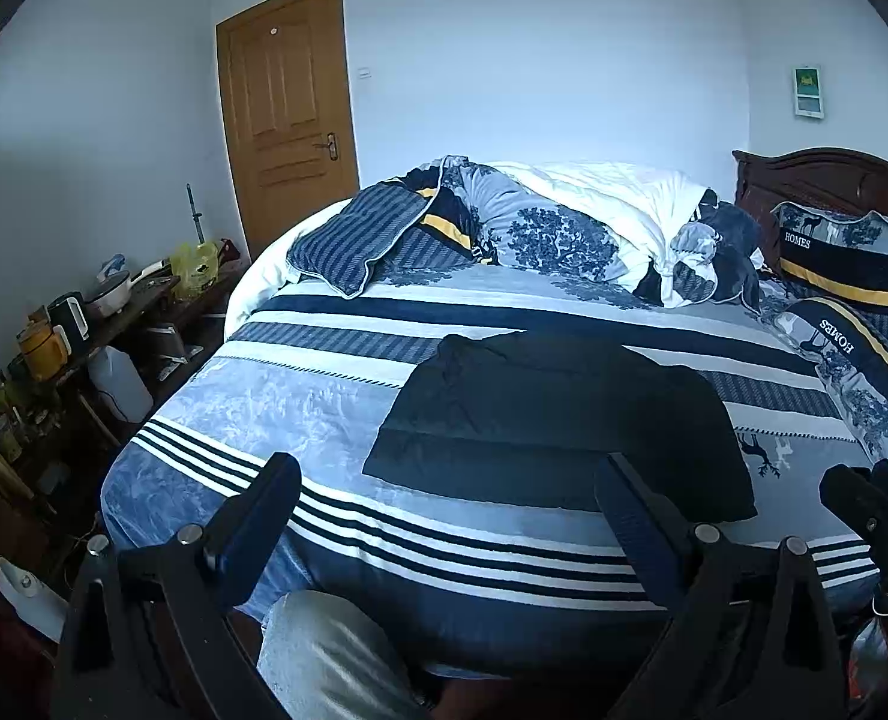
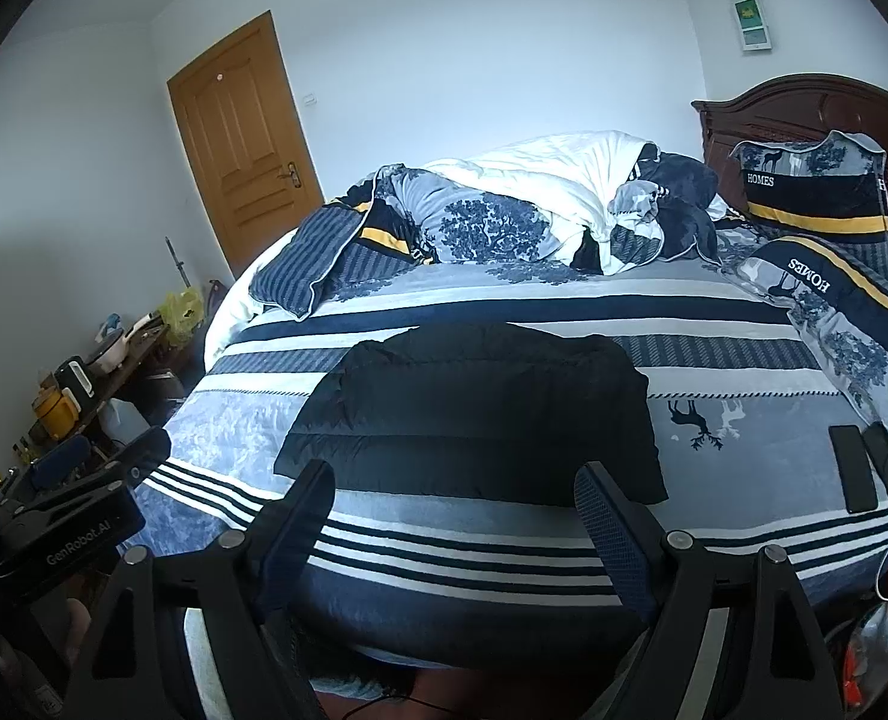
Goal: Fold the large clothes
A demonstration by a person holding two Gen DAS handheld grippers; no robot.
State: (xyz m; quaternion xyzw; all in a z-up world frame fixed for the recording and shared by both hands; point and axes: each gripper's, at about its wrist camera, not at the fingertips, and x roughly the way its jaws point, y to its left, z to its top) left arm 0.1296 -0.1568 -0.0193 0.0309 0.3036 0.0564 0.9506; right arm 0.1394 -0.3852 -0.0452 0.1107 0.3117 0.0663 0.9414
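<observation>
A black quilted jacket [image 1: 558,420] lies folded into a flat rectangle on the striped blue and white bed cover [image 1: 300,408]. It also shows in the right wrist view [image 2: 474,414]. My left gripper [image 1: 450,480] is open and empty, held back from the jacket's near edge above the foot of the bed. My right gripper [image 2: 456,492] is open and empty too, just short of the jacket's near edge. The right gripper shows at the right edge of the left wrist view [image 1: 876,510], and the left gripper at the left of the right wrist view [image 2: 84,486].
A bunched duvet [image 1: 564,222] and pillows [image 1: 846,264] fill the far side and the headboard end. Two phones [image 2: 870,468] lie on the bed at the right. A cluttered low table [image 1: 84,324] stands left of the bed, near a wooden door [image 1: 288,114].
</observation>
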